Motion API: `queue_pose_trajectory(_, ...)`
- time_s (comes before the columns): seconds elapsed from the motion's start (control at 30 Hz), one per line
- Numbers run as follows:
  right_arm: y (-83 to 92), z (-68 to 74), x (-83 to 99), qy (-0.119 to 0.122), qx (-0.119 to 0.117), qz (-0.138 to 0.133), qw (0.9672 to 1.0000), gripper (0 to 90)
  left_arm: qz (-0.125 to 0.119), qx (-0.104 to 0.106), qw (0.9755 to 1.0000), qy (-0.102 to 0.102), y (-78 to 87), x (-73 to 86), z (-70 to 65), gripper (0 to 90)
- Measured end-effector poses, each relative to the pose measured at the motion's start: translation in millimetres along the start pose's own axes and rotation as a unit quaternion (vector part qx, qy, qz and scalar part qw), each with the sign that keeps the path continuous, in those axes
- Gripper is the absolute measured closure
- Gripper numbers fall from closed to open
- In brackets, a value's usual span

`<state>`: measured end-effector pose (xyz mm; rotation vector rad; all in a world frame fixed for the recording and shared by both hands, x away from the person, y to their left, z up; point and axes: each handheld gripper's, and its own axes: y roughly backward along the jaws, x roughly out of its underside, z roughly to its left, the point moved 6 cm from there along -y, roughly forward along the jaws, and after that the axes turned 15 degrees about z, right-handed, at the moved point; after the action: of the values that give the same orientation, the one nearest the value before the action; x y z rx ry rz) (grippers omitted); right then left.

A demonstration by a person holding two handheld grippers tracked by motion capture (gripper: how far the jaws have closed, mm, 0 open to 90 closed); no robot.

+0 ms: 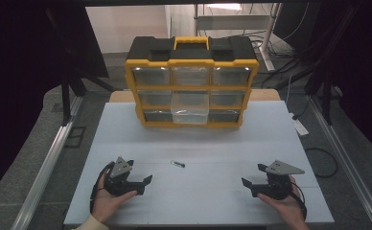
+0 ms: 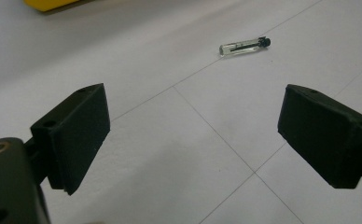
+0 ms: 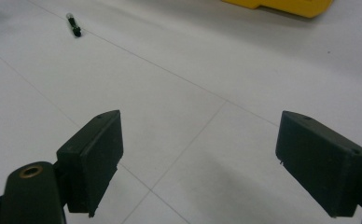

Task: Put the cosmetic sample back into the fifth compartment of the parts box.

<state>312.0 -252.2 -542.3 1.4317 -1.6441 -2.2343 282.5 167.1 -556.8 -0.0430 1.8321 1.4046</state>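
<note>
A small clear vial with a black cap lies on its side on the white table top, between the two grippers and a little beyond them. My left gripper rests near the front left, jaws wide apart and holding nothing; its own view has the vial ahead of the jaws. My right gripper sits at the front right, likewise open and bare, with the vial far off to its upper left. A yellow and black drawer organiser stands at the back, its lower middle drawer pulled out.
The organiser carries a yellow handle on its black lid and several clear drawers. A hand holds each gripper at the table's front edge. Metal rails run along both sides of the table, and cables and a power strip lie on the floor at right.
</note>
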Motion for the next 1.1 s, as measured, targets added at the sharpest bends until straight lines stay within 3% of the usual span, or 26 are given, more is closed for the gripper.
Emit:
queue_pose_trajectory(0.17, -3.3, 4.4, -6.8, 0.001, -0.009, 0.002, 1.0000, 15.7, -0.003, -0.002, 1.0000, 0.002, 1.7, -0.5, 0.6, 9.9)
queue_pose_trajectory(0.47, -10.7, 25.7, -29.0, 0.045, -0.034, 0.022, 0.9982, 17.0, -0.003, -0.001, 1.0000, 0.004, 1.0, 0.4, 0.9, 10.0)
queue_pose_trajectory(1.1, -25.4, 55.0, -81.6, 0.094, -0.064, 0.023, 0.9932, 17.6, 0.003, 0.004, 1.0000, 0.006, -1.9, 1.8, 0.7, 10.1)
